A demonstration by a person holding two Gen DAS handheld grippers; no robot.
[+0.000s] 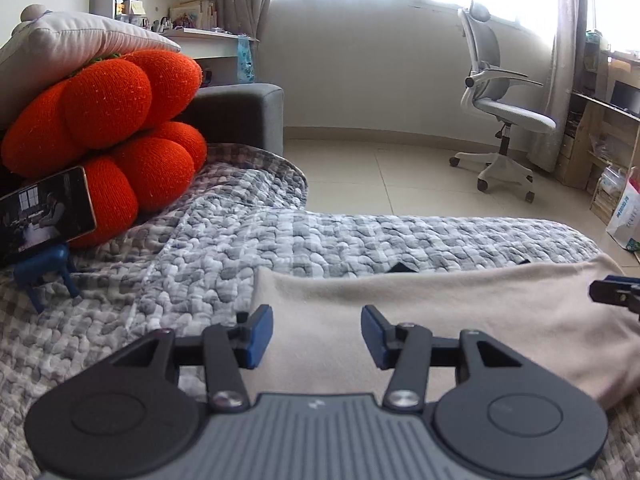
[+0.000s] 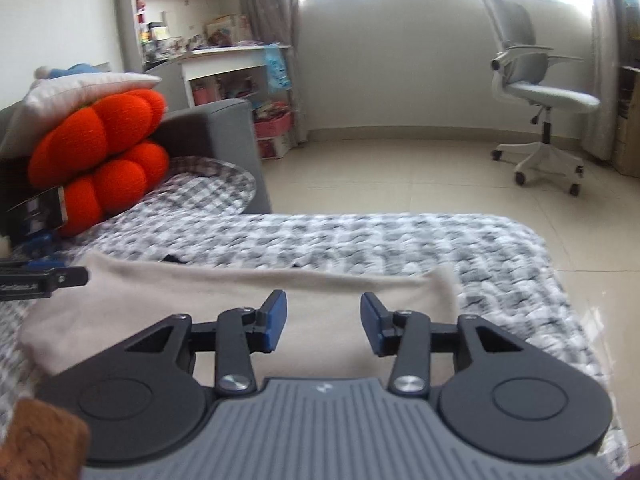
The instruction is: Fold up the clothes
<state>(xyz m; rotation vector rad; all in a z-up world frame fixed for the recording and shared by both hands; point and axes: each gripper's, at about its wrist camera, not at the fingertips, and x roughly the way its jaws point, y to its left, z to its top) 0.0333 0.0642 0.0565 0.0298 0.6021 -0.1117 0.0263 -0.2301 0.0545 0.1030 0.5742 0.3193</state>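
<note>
A beige garment (image 1: 460, 308) lies folded flat on the grey-and-white checked quilt (image 1: 320, 240), its far edge a straight fold. My left gripper (image 1: 316, 322) hovers over the garment's left part, open, with nothing between its blue pads. In the right wrist view the same garment (image 2: 192, 300) spreads under my right gripper (image 2: 323, 312), which is also open and empty, near the cloth's right end. Each gripper's tip shows in the other view: the right gripper (image 1: 616, 294) at the right edge, the left gripper (image 2: 44, 278) at the left edge.
Orange pumpkin cushions (image 1: 108, 136) under a pale pillow (image 1: 72, 40) sit at the left, with a phone (image 1: 44, 212) on a blue stand. A grey sofa arm (image 1: 240, 112), tiled floor and a swivel chair (image 1: 504, 112) lie beyond. A brown fuzzy thing (image 2: 36, 436) is near the bottom left.
</note>
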